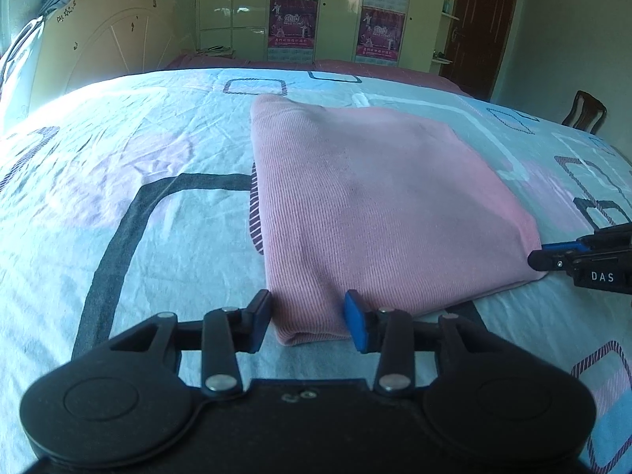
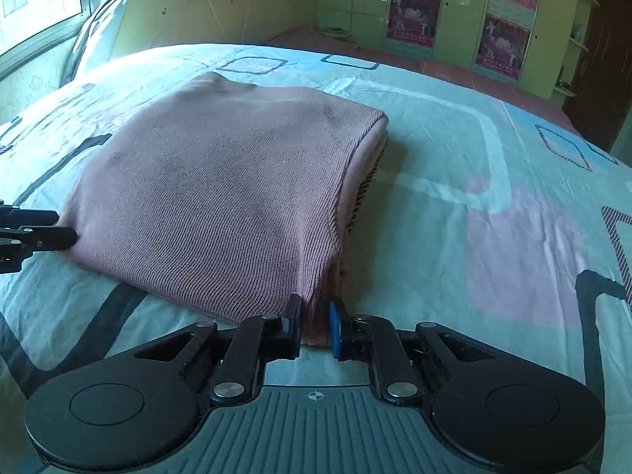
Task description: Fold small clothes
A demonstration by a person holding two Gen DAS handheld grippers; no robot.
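A pink ribbed knit garment lies folded into a rough square on the bed; it also shows in the right wrist view. My left gripper is open, its jaws on either side of the garment's near left corner. My right gripper is closed on the garment's near right corner, with cloth bunched between the pads. The right gripper shows at the right edge of the left wrist view. The left gripper shows at the left edge of the right wrist view.
The bed sheet is light blue with dark square outlines and pink patches. A cream headboard stands at the far left. Green wardrobes with posters line the far wall. A wooden chair stands beyond the bed's right side.
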